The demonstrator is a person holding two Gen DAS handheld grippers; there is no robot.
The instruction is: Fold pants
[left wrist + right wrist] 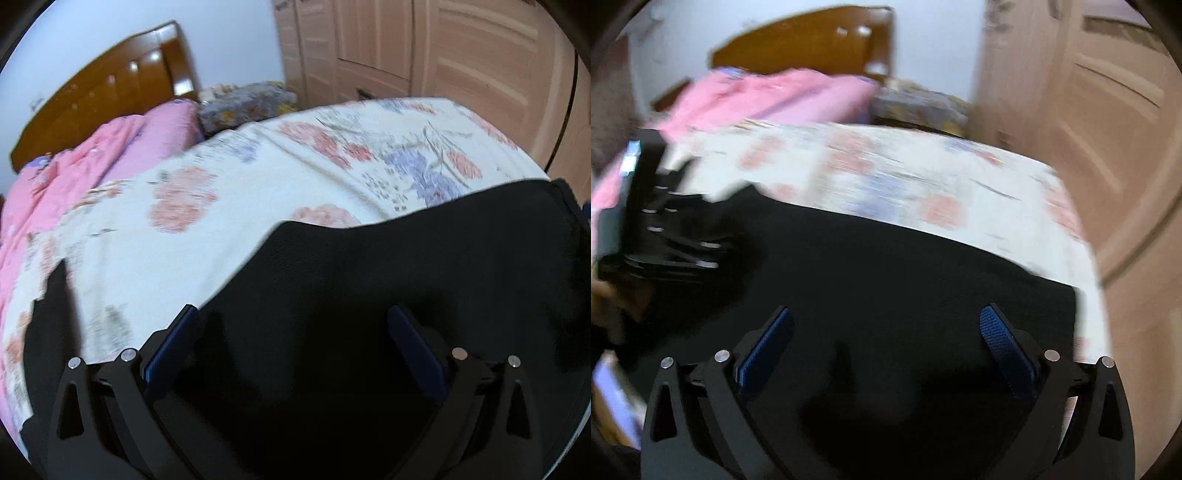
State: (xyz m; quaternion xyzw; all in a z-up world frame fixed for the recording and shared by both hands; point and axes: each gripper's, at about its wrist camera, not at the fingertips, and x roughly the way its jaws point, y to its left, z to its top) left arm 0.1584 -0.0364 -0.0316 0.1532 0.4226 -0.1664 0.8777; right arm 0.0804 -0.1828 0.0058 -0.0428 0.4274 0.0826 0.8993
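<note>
Black pants (424,266) lie on a floral bedsheet (229,192), filling the lower right of the left wrist view. My left gripper (293,314) is open above the pants, its blue pads wide apart and empty. In the right wrist view the pants (894,280) spread across the sheet (923,184). My right gripper (886,317) is open over them and holds nothing. The left gripper's black body (661,225) shows at the left of the right wrist view, over the pants' left end. Both views are motion blurred.
A pink quilt (110,147) is bunched at the head of the bed by a brown wooden headboard (110,85). A patterned bundle (247,99) sits beside it. Wooden wardrobe doors (443,48) stand right of the bed.
</note>
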